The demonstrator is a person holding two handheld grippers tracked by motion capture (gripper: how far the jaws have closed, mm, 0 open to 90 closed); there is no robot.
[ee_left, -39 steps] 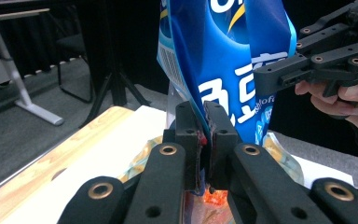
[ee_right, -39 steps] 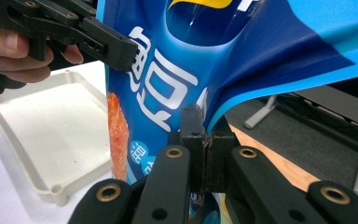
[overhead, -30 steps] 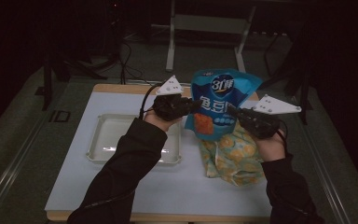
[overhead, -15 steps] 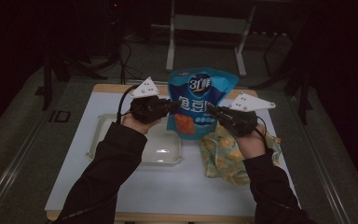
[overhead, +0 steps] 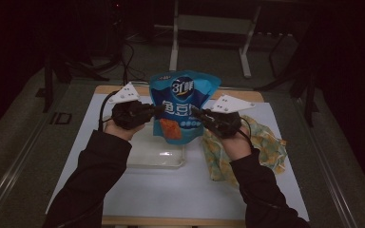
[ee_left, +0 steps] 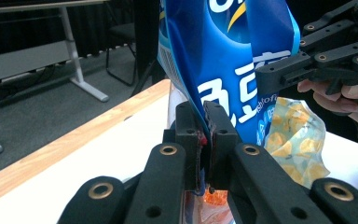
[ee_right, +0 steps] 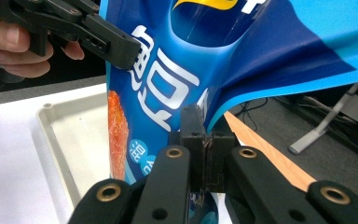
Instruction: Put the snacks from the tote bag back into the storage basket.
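A blue snack bag with white lettering and an orange patch hangs upright between my two grippers, above the far part of a clear plastic tray. My left gripper is shut on the bag's left edge. In the left gripper view the jaws pinch the blue bag. My right gripper is shut on the bag's right edge. In the right gripper view the jaws clamp the blue bag, with the tray below it.
A yellow patterned packet lies crumpled on the white table top to the right of the tray. The table's wooden far edge borders dark floor, with a desk leg and cables beyond.
Both hands have carried the blue bag to the left, from above the yellow packet to above the tray. Both grips on the bag stay the same.
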